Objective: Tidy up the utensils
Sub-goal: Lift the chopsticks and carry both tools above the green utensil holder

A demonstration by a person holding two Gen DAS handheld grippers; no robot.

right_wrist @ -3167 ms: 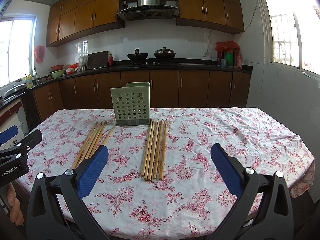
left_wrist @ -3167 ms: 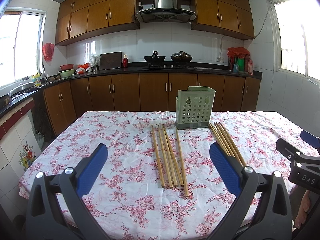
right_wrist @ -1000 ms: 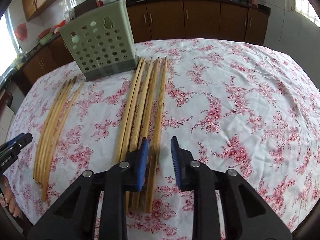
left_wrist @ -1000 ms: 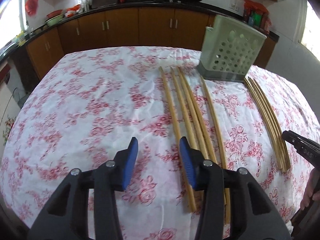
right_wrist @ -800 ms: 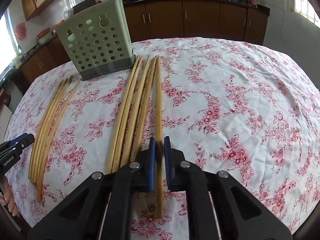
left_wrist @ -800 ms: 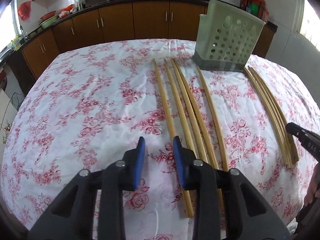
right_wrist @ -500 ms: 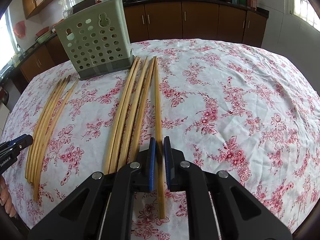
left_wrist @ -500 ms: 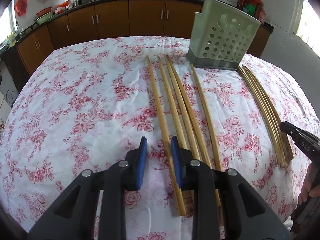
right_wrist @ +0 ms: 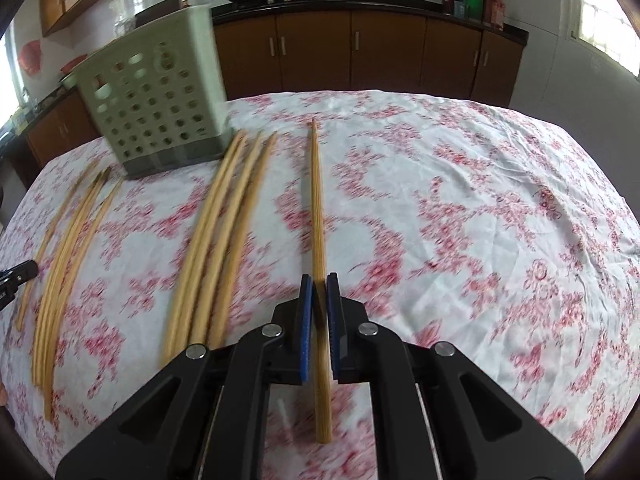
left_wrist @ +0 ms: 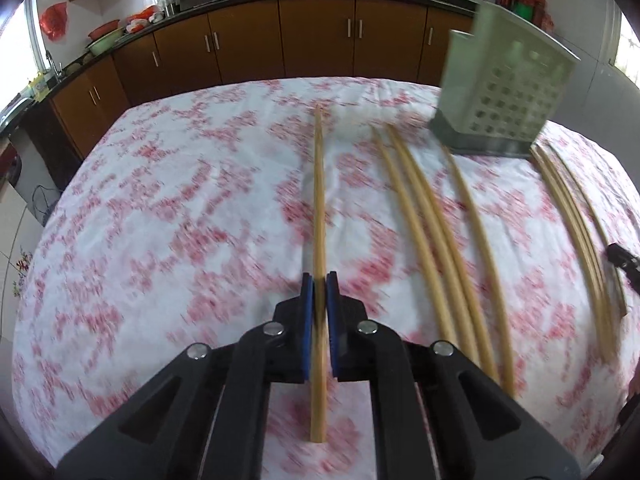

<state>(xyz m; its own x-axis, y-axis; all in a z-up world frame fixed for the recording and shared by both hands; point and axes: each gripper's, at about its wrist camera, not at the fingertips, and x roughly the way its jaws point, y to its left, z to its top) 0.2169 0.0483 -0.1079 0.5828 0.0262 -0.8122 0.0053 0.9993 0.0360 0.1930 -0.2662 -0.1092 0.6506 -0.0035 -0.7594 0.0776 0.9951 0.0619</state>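
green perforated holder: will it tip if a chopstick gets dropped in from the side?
Possibly. The holder looks like thin plastic full of holes, so probably light. It stands taller than its base is deep, so a sideways knock near the rim could rock it. The darker base band may add grip on the tablecloth, but cloth can slide.

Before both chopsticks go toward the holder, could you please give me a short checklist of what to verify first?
1. Left gripper shut on chopstick: ok.
2. Right gripper shut on its chopstick: ok.
3. Green holder upright on the tablecloth: ok.
4. Holder's opening unobstructed: cannot tell, its top is unseen.
5. Remaining chopsticks clear of the held ones: ok.
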